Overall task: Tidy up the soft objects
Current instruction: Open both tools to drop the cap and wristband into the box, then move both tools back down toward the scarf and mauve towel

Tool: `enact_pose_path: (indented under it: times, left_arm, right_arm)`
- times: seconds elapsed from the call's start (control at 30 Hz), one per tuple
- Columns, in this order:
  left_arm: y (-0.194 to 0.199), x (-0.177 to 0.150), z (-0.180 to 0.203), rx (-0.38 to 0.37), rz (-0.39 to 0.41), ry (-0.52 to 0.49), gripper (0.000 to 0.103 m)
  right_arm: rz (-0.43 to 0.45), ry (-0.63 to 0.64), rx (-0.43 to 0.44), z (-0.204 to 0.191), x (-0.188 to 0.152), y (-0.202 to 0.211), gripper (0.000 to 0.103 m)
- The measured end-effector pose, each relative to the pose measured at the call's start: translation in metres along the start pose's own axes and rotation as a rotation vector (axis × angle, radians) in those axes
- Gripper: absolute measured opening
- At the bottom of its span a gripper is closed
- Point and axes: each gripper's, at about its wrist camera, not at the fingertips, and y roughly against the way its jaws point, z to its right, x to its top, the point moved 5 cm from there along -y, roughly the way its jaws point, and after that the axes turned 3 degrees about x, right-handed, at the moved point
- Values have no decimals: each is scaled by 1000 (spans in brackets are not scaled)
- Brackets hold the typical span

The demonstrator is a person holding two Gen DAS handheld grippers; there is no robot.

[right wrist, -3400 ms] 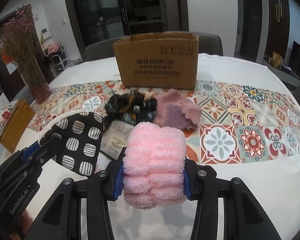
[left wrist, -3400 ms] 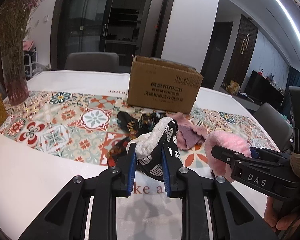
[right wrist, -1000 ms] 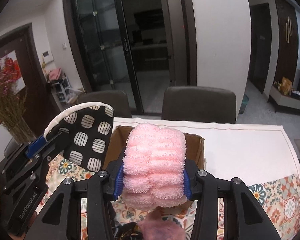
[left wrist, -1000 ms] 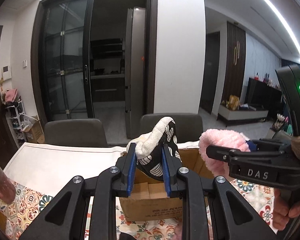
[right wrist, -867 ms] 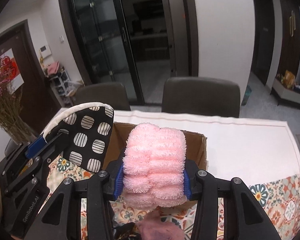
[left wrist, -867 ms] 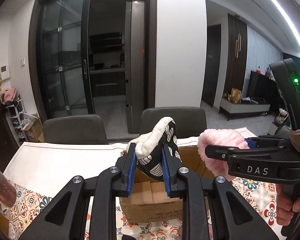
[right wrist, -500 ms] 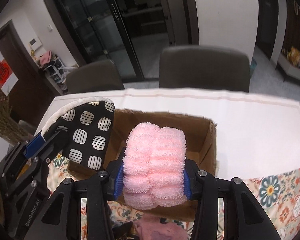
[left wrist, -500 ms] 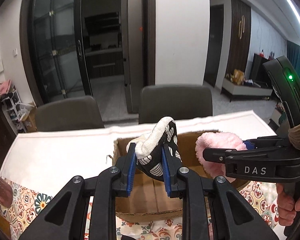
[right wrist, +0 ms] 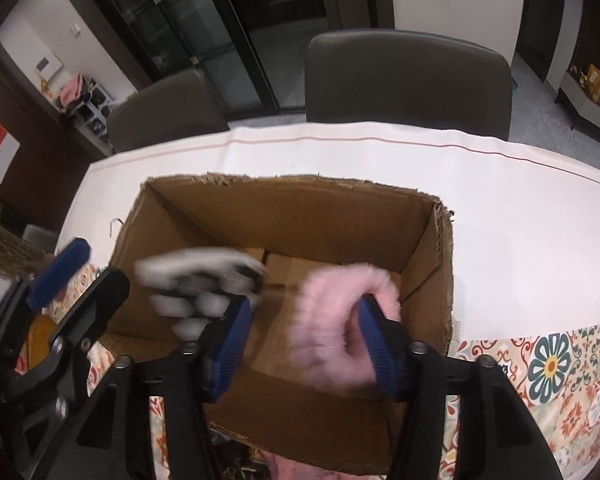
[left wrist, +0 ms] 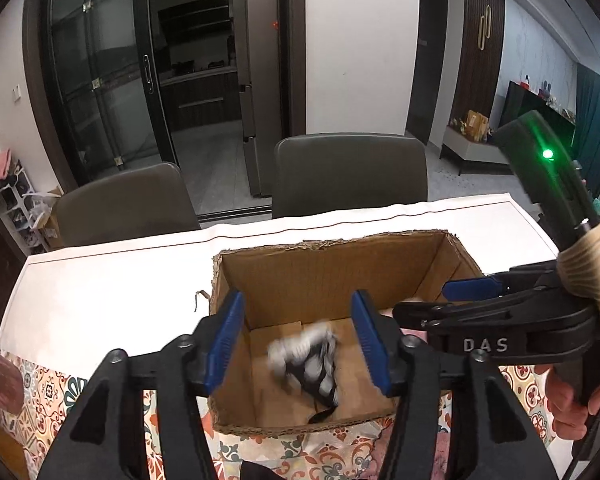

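We have both tongs over the open brown cardboard box [left wrist: 328, 272] on the tabletop [left wrist: 112, 280]. Left tongs [left wrist: 296, 340] have just been opening, now spread; the black-and-white spotted cloth mitt [left wrist: 308, 360] is blurred, loose inside the box. Right tongs [right wrist: 312, 344] have just been opening too; the fluffy pink cloth [right wrist: 332, 328] is blurred between them, against the right pad only, over the box interior.

- The black-and-white spotted cloth [left wrist: 308, 360] is motion-blurred inside the cardboard box [left wrist: 332, 264]; its pattern is smeared.
- The pink fluffy item [right wrist: 332, 320] is blurred, its outline unclear against one blue finger.
- The left wrist view's bottom edge cuts off dark fabric [left wrist: 260, 472] on the bench.
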Motion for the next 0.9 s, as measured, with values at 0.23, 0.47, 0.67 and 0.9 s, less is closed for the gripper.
enact_pose_path:
  times: [0.23, 0.47, 0.67, 0.9]
  left_arm:
    - [12, 1, -11, 43, 17, 0, 59]
    - [27, -15, -19, 78, 7, 18, 60]
    - [50, -31, -24, 88, 4, 40, 61]
    - [89, -49, -24, 117, 45, 26, 64]
  right_arm:
    - [10, 40, -36, -7, 0, 8, 63]
    - [74, 103, -141, -17, -14, 33, 63]
    - [154, 98, -172, -26, -33, 63, 63]
    - [238, 106, -213, -37, -64, 98, 63]
